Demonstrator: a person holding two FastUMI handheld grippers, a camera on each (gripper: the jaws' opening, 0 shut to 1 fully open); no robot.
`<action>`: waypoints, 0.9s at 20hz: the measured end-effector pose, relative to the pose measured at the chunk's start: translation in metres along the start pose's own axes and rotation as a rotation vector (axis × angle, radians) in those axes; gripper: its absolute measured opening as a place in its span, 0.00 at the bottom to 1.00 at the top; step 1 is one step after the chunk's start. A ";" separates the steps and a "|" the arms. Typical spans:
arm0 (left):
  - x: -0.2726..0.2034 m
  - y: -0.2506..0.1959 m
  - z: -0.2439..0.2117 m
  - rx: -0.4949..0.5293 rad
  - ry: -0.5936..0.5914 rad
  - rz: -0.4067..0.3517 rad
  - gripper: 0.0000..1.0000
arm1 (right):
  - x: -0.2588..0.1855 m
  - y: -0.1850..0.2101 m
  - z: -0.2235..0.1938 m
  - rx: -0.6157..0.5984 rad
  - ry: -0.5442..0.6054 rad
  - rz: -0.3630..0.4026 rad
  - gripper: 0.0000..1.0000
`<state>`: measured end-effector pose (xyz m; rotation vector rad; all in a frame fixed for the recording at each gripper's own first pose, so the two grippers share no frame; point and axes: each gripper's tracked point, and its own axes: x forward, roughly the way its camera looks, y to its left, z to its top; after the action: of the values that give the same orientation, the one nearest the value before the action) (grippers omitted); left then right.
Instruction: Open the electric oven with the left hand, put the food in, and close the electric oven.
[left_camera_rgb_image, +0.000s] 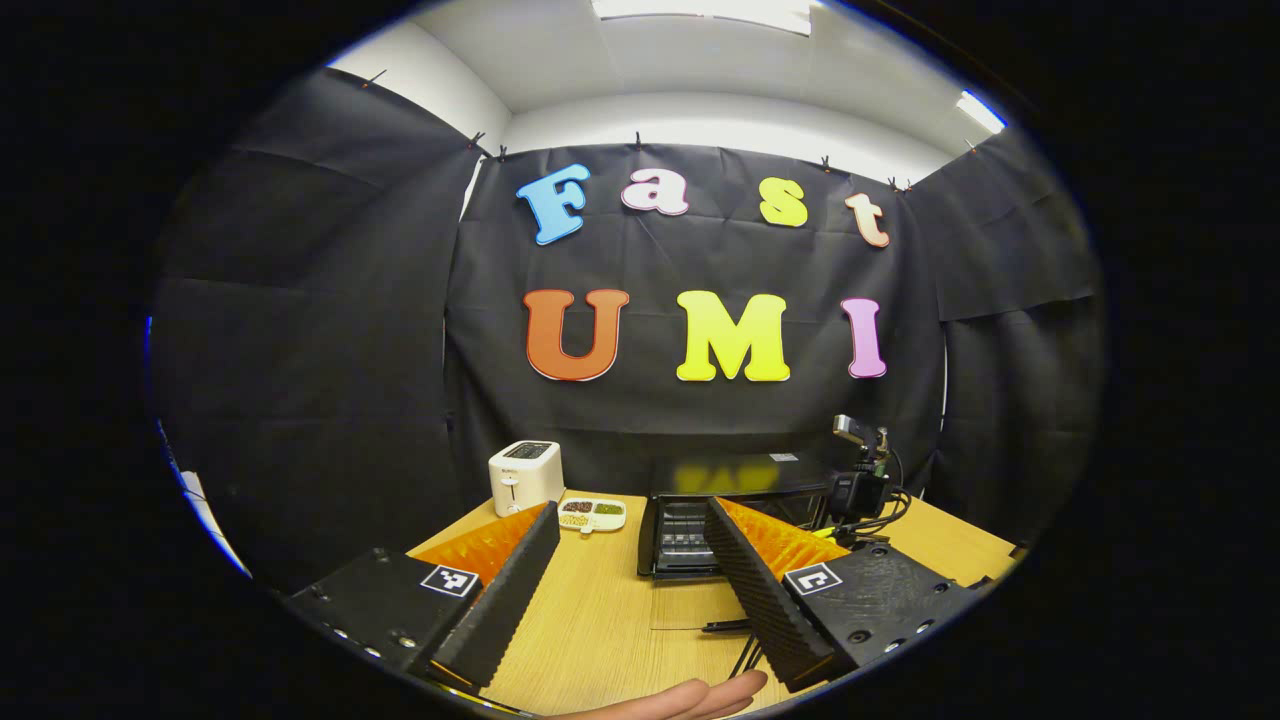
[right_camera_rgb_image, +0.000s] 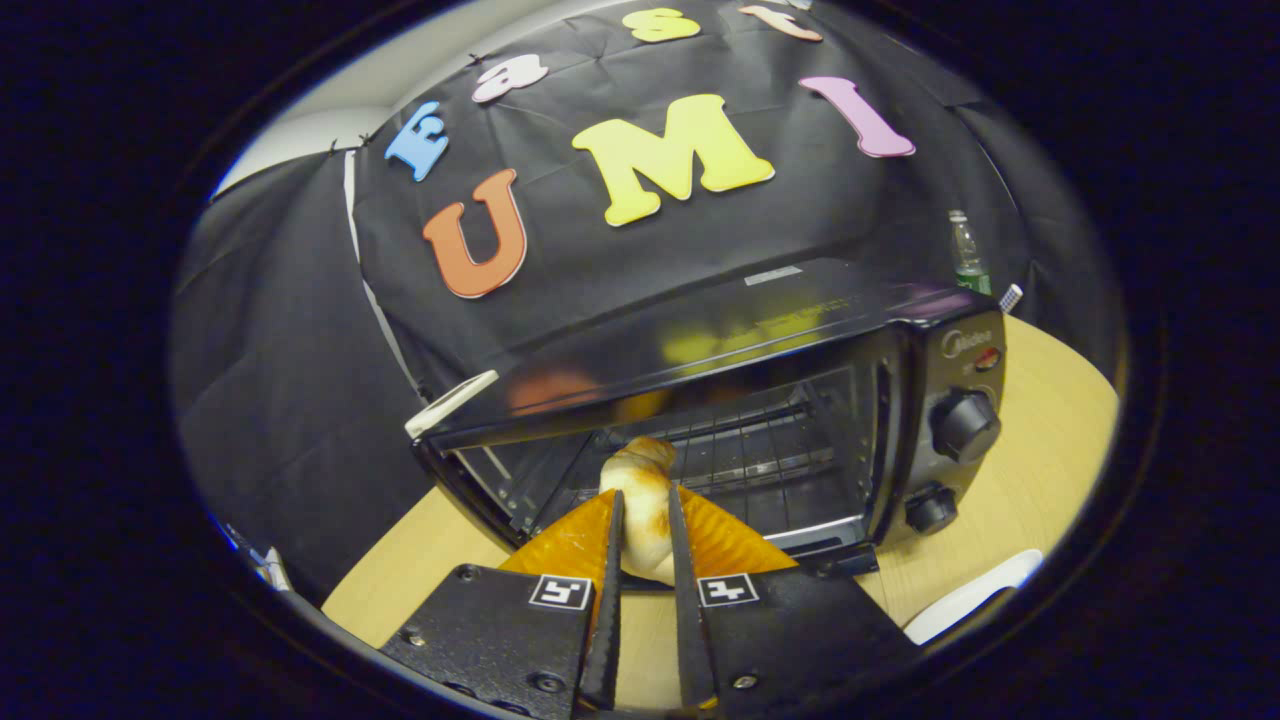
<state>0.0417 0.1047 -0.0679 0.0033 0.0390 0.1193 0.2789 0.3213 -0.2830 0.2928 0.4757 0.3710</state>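
Black cloth walls close in a booth around a pale wooden table (left_camera_rgb_image: 600, 610), with a white ceiling showing at the top of the left gripper view.

At lower centre of the right gripper view, the right gripper (right_camera_rgb_image: 645, 560) has its fingers pressed onto a small bread roll (right_camera_rgb_image: 640, 490), golden and browned in patches, which stands up between them. Just behind the roll is the electric oven (right_camera_rgb_image: 720, 400), a glossy black box with its front open, so the wire rack (right_camera_rgb_image: 740, 450) inside can be seen. Two round knobs (right_camera_rgb_image: 962, 424) sit one above the other on its panel at the right of the frame. A plastic bottle (right_camera_rgb_image: 966, 250) stands behind the oven at upper right, and the edge of a white dish (right_camera_rgb_image: 970, 595) shows at lower right.

In the left gripper view the left gripper (left_camera_rgb_image: 640, 590) is spread wide with nothing between its fingers. The oven (left_camera_rgb_image: 700, 500) sits right of centre and farther off, partly hidden by one finger. A white toaster (left_camera_rgb_image: 525, 477) stands left of it, a small divided dish (left_camera_rgb_image: 592, 514) lies between them, and a camera on a stand (left_camera_rgb_image: 858, 470) with trailing cables is at the right. Part of a hand (left_camera_rgb_image: 680, 697) shows at the bottom edge.
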 end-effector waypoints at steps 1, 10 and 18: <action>-0.001 0.002 -0.003 -0.002 0.009 -0.008 0.95 | 0.007 0.003 0.002 -0.008 -0.002 0.003 0.25; 0.002 0.023 -0.027 -0.038 0.082 0.038 0.94 | 0.066 -0.005 0.017 -0.185 -0.020 -0.071 0.43; 0.007 -0.006 -0.031 -0.028 0.092 -0.015 0.94 | -0.017 0.005 0.012 -0.224 -0.052 0.053 0.82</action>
<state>0.0485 0.1001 -0.0992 -0.0309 0.1294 0.1054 0.2700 0.3163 -0.2643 0.0976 0.3721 0.4634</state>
